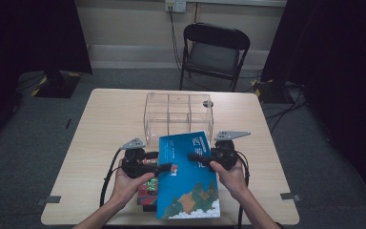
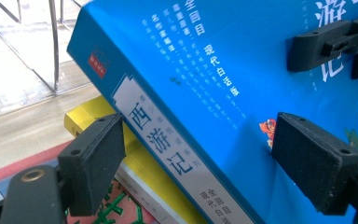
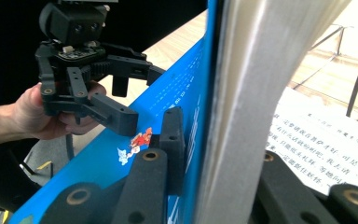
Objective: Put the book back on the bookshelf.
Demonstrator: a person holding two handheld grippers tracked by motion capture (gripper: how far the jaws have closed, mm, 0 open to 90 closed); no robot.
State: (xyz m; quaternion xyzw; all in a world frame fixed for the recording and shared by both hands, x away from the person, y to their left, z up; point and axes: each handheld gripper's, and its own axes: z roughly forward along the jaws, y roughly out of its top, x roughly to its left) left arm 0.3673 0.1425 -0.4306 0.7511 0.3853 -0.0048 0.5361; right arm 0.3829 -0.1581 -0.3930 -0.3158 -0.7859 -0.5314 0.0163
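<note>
blue book (image 1: 188, 181) seemingly clamped by right tool (image 1: 196, 157)

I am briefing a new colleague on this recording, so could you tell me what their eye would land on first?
First, the bright blue book at the near edge of the table, raised off a small stack of books. The right gripper is shut on its page edge, while the left gripper straddles its spine edge with the pads apart from it. Behind stands a clear compartmented box, and beyond the table a black folding chair.

Clear plastic compartment box (image 1: 178, 112) on wooden table (image 1: 105, 124), black folding chair (image 1: 213, 50) behind, wall socket (image 1: 175, 5)
</note>
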